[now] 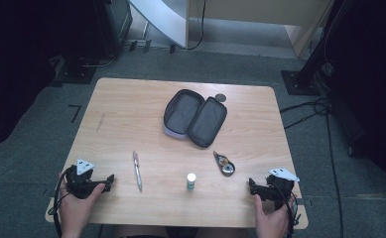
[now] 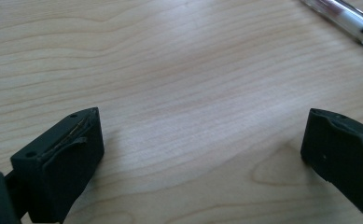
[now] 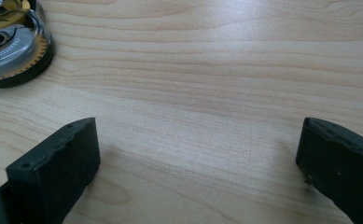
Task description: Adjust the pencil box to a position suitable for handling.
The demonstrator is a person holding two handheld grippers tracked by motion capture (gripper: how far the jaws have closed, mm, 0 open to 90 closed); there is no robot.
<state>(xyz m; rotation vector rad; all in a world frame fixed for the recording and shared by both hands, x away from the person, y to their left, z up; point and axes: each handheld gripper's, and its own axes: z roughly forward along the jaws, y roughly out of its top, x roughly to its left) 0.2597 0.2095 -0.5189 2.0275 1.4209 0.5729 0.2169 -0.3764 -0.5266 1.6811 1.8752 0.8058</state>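
Resting claws (image 1: pixel 110 179) (both agape), pen (image 2: pixel 345 18) cropped

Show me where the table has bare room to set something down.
Bare: the far left corner beyond the pen, and the right edge beside the open pouch. Crowded: the near middle, with pen, small bottle and tape dispenser.
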